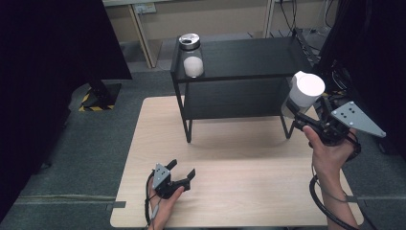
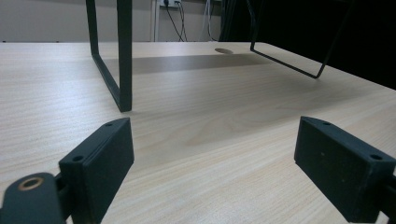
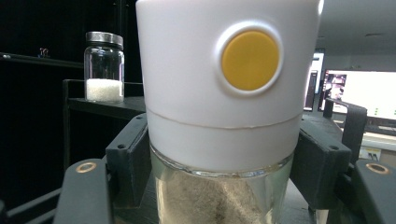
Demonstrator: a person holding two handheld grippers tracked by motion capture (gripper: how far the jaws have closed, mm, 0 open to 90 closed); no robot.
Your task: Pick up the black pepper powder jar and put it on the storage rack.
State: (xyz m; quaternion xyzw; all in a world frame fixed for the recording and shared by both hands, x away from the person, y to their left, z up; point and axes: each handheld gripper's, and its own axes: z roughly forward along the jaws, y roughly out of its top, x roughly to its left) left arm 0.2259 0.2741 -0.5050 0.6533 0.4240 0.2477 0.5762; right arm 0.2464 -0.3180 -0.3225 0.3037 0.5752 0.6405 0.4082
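Observation:
My right gripper (image 1: 298,118) is shut on a glass jar (image 1: 302,96) with a tall white lid, held in the air by the right end of the black shelf (image 1: 249,60). In the right gripper view the jar (image 3: 224,93) stands between the jaws, a yellow button on its lid and brownish powder in the glass. A second glass jar (image 1: 191,56) with a metal lid and white grains stands on the shelf's top at its left end, also seen in the right gripper view (image 3: 104,67). My left gripper (image 1: 182,172) rests open low over the table (image 1: 230,163) with nothing between its jaws.
The black metal shelf stands at the table's back; its legs (image 2: 122,56) rise ahead of the left gripper. Bare wood lies between the two hands. Dark curtains hang at left and right, and monitors (image 3: 359,91) glow beyond the jar.

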